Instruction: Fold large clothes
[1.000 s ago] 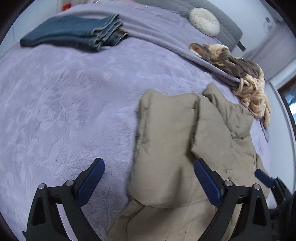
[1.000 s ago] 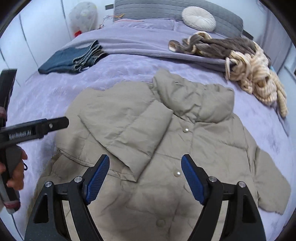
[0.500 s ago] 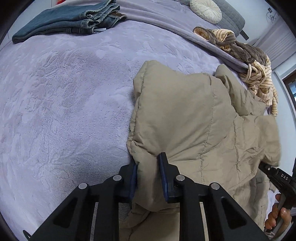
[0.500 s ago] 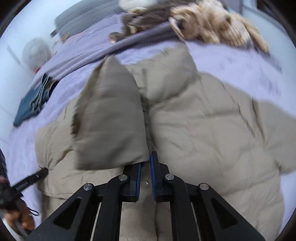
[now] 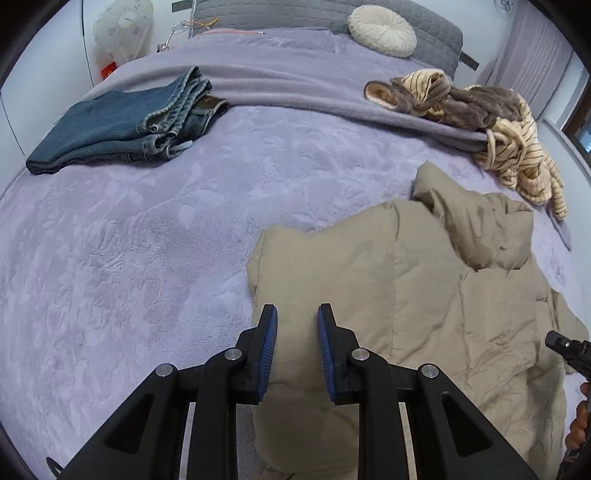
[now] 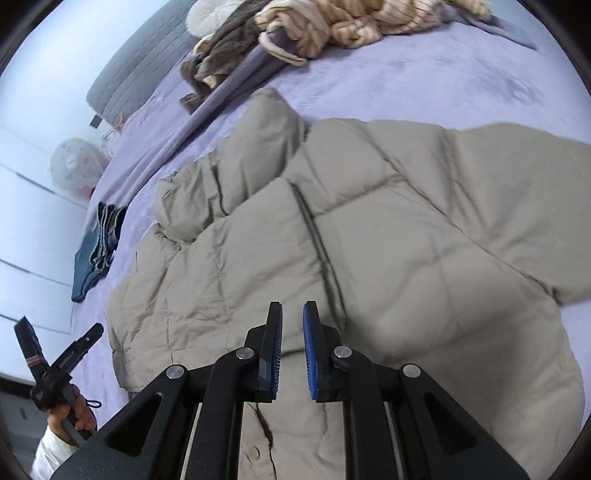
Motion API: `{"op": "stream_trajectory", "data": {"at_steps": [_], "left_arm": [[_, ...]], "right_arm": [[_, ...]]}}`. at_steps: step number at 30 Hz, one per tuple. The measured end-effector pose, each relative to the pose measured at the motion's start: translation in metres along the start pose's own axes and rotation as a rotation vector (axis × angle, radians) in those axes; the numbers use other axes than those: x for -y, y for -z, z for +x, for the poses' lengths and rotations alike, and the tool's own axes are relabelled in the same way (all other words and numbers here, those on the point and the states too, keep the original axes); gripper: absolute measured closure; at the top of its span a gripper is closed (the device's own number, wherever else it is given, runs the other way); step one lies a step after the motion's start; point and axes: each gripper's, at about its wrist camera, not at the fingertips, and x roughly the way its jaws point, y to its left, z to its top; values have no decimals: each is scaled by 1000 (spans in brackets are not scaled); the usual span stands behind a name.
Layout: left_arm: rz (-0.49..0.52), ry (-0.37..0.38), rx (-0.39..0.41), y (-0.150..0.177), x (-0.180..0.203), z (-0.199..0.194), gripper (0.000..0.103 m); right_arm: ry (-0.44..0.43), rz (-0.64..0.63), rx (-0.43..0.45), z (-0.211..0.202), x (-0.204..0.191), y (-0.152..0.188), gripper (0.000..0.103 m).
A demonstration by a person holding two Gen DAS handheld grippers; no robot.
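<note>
Left hand-held gripper (image 5: 293, 349) and right hand-held gripper (image 6: 292, 350) both clamped on jacket (image 6: 406, 229); carry the fold across level, keep edges aligned

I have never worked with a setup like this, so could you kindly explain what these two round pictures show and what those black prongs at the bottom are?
There is no robot here. A person holds one hand-held gripper in each hand, and a fisheye camera on each looks forward along its two blue-padded fingers, hence the round, bent pictures. One picture comes from the left hand-held gripper, the other from the right hand-held gripper.

Both look onto a bed with a purple blanket. On it lie a beige puffer jacket, folded jeans, a striped garment in a heap and a round cushion.

Each gripper's fingers stand slightly apart with jacket fabric seen between them; whether they grip it, I cannot tell.
</note>
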Motion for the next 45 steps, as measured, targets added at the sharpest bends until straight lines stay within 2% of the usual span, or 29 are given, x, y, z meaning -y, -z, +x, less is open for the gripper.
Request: {"op": "stream_trajectory", "data": {"at_steps": [2, 4, 5, 8, 10, 12, 15, 16, 17, 19, 24, 27, 28, 29, 31, 33, 35, 39, 41, 43, 44, 45], "left_arm": [[2, -29, -36, 10, 4, 17, 78], [0, -53, -60, 21, 5, 27, 78], [-5, -56, -67, 27, 5, 30, 78], [-7, -68, -74, 31, 6, 35, 78], [-5, -83, -82, 28, 8, 31, 78], [-7, -97, -79, 25, 9, 23, 78], [-3, -100, -64, 28, 15, 3, 78], [1, -101, -68, 31, 18, -3, 78], [6, -101, -74, 35, 23, -8, 78], [20, -100, -90, 44, 33, -17, 78], [42, -92, -127, 68, 65, -36, 78], [55, -74, -137, 80, 84, -46, 78], [62, -69, -138, 84, 90, -50, 76], [69, -65, -140, 88, 96, -54, 48], [73, -74, -122, 96, 106, -64, 1], [97, -77, -97, 101, 118, -75, 0], [114, -75, -110, 105, 128, -78, 0], [120, -84, -157, 112, 143, -78, 0], [104, -68, -173, 116, 147, -77, 0], [106, -59, -188, 119, 153, -75, 0], [118, -49, -200, 121, 158, -74, 0], [133, -39, -211, 123, 163, -72, 0]], "right_arm": [[39, -23, -56, 18, -4, -1, 89], [152, -39, -130, 35, 2, 9, 89], [166, -39, -145, 38, 9, 15, 94], [128, -28, -147, 32, 25, 24, 96], [134, -21, -153, 24, 31, 25, 96], [142, -2, -140, 9, 40, 26, 90], [101, 42, -118, -17, 55, 29, 85], [88, 59, -114, -26, 60, 31, 76], [80, 70, -110, -32, 64, 35, 62], [72, 91, -101, -46, 72, 42, 49], [55, 155, -105, -66, 86, 56, 49], [51, 185, -102, -75, 95, 66, 41], [50, 192, -101, -77, 96, 69, 41], [50, 198, -99, -81, 98, 72, 41], [52, 208, -91, -86, 101, 76, 41], [46, 219, -84, -94, 109, 82, 41], [41, 230, -80, -98, 115, 87, 33], [30, 260, -76, -104, 129, 94, 28], [19, 282, -48, -110, 139, 96, 16], [17, 301, -1, -121, 152, 96, 11], [14, 314, 13, -126, 160, 96, 1], [7, 328, 27, -130, 167, 95, 0]]}}
